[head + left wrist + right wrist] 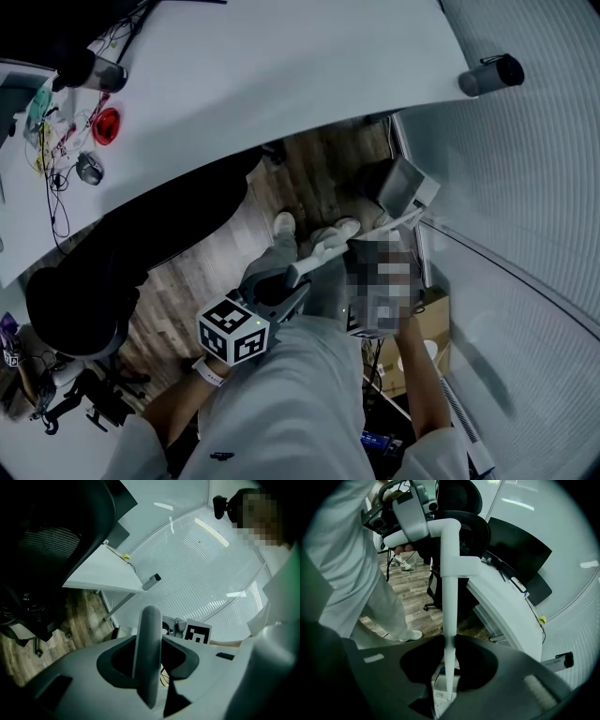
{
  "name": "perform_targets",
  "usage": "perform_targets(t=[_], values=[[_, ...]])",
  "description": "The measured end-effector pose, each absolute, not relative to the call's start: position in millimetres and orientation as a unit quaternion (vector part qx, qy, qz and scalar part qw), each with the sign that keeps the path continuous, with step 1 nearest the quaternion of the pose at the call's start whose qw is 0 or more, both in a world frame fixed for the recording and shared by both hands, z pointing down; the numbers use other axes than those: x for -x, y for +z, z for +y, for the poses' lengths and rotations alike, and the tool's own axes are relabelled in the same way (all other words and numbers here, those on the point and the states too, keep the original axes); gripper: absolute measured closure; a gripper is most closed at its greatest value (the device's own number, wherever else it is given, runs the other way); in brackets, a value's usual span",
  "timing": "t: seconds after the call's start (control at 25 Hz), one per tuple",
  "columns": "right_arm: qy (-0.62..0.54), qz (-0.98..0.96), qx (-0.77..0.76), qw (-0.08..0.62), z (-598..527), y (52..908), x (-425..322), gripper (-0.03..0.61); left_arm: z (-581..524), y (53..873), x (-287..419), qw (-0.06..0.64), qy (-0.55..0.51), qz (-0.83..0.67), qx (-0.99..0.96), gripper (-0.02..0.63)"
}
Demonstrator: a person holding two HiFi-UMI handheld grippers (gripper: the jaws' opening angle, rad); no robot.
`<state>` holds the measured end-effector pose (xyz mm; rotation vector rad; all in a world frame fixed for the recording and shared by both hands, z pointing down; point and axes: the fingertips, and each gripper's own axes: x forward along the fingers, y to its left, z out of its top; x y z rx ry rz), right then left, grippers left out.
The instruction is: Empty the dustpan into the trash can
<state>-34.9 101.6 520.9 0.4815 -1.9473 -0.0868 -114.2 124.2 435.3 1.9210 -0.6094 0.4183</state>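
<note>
The dustpan's long white handle (323, 251) runs from my left gripper (286, 281) up and right to the grey pan (405, 187) near the glass wall. In the left gripper view the rounded handle end (149, 658) stands clamped between the jaws of my left gripper (150, 667). In the right gripper view my right gripper (450, 667) is shut on the lower shaft (449, 588), with the pan (440, 698) just beyond the jaws. In the head view a blurred patch covers my right gripper. No trash can is clearly identifiable.
A curved white desk (281, 75) spans the top of the head view, with a black office chair (84, 291) on the wood floor at left. A cardboard box (431, 323) sits by the glass wall (525, 187). My shoes (284, 223) are below.
</note>
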Motion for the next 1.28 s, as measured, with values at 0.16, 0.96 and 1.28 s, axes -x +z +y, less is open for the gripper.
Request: perform_targets(t=[0.16, 0.96, 1.28], values=[[-0.034, -0.819, -0.199, 0.537, 103, 522, 39, 0.492, 124, 436, 118, 0.519, 0.172, -0.256, -0.797, 0.494], [-0.006, -0.801, -0.31, 0.512, 105, 484, 7, 0.492, 122, 382, 73, 0.376, 0.221, -0.209, -0.875, 0.509], [0.004, -0.791, -0.36, 0.494, 105, 461, -15, 0.492, 117, 354, 47, 0.337, 0.215, -0.179, -0.899, 0.511]])
